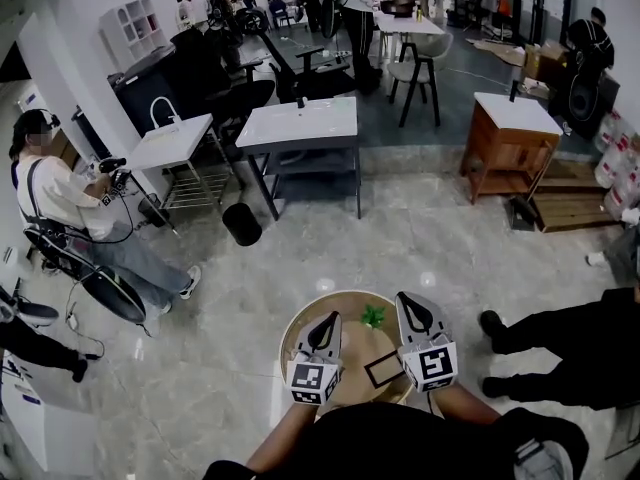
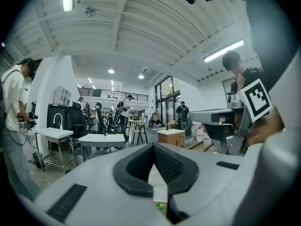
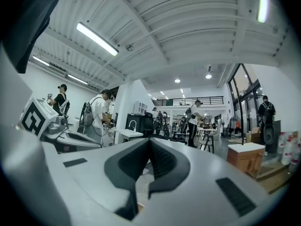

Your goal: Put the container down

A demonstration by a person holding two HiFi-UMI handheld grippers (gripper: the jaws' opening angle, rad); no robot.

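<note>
Although the task names a container, neither the left claw (image 1: 333, 320) nor the right claw (image 1: 406, 302) holds one: both pairs of jaws are pressed together on nothing. A round rimmed wooden tray (image 1: 297, 323), probably the container, lies directly below both, apparently already set down. Being round, it favours neither claw.

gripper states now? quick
Left gripper: jaws closed, holding nothing.
Right gripper: jaws closed, holding nothing.
</note>
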